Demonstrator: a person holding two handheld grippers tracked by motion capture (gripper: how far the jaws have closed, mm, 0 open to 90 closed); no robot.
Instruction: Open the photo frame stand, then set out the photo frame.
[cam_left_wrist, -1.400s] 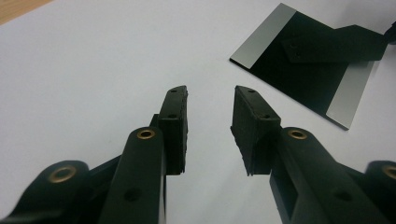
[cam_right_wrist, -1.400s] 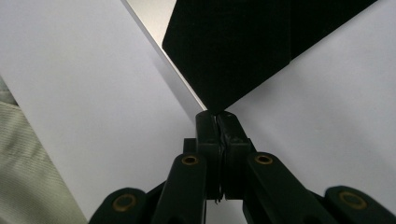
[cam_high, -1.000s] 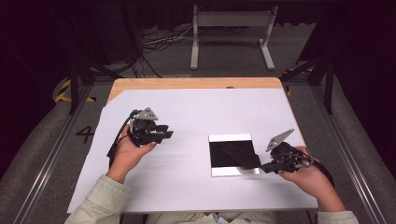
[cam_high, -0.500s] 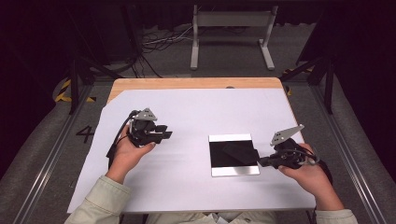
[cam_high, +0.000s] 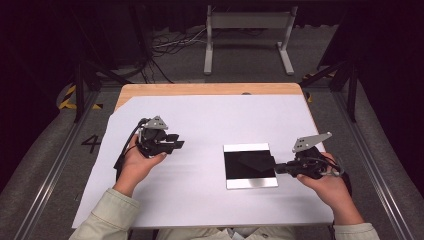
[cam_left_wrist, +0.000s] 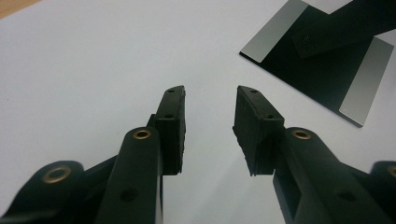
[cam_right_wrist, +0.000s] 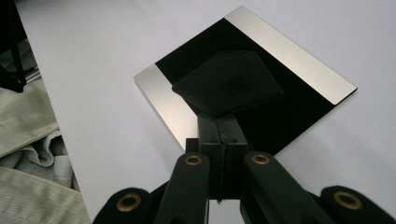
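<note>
Sleeves: two pale green sleeves (cam_high: 107, 220) come in at the near edge of the worktop (cam_high: 210, 90), which wears a white sheet (cam_high: 210, 200).
Right tool: the right tool (cam_high: 276, 167) sits near right, its jaws pressed together on the corner of a flat black piece (cam_right_wrist: 229, 83); a grey three-cornered plate (cam_high: 311, 141) rides on top.
Black piece: the piece lies over the dark middle of a square plate (cam_high: 250, 165) with silver strips on two opposite edges; whether it rests on the plate or hangs just above it cannot be told.
Square plate: right of centre on the sheet, just left of the right tool.
Left tool: the left tool (cam_high: 175, 145), farther back at left and well apart from the plate, points right; its jaws stand apart with nothing between them.
Far: wooden worktop edge, then a metal stand (cam_high: 247, 30) on the floor.
</note>
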